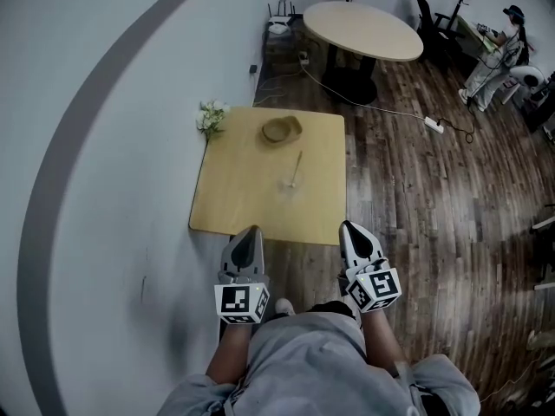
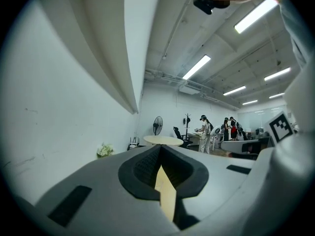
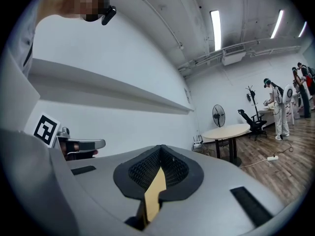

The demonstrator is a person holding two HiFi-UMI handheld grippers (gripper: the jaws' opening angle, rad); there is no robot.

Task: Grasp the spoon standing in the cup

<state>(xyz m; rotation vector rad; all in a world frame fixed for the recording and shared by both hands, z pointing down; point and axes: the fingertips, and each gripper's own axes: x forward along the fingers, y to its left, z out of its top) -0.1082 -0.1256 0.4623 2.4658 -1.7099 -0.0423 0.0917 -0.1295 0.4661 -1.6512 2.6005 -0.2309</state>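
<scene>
**A:** How are the claws set?

**B:** Both are seen pressed fully shut, with nothing between the jaws. The right claw (image 1: 349, 227) and the left claw (image 1: 251, 231) are held side by side, just short of the near edge of the surface (image 1: 234, 193).

**A:** Where is the spoon found from there?

**B:** The spoon (image 1: 297, 165) is seen ahead of both claws, well apart from them and between their two lines. It is stood in the cup (image 1: 290, 185), toward the middle of the surface. A brown bowl (image 1: 282, 130) is placed beyond it, and flowers (image 1: 211, 117) are set further out on the left claw's side.

**A:** What is called for in the reach?

**B:** It is judged that one claw, likely the right, should be opened before the handle is met. It should be brought in above the cup's rim and closed across the handle, so that the cup is not tipped.

**A:** How does the spoon look?

**B:** A thin, pale handle is seen; whether it is upright or tilted cannot be told. The cup is clear and can barely be made out.
</scene>
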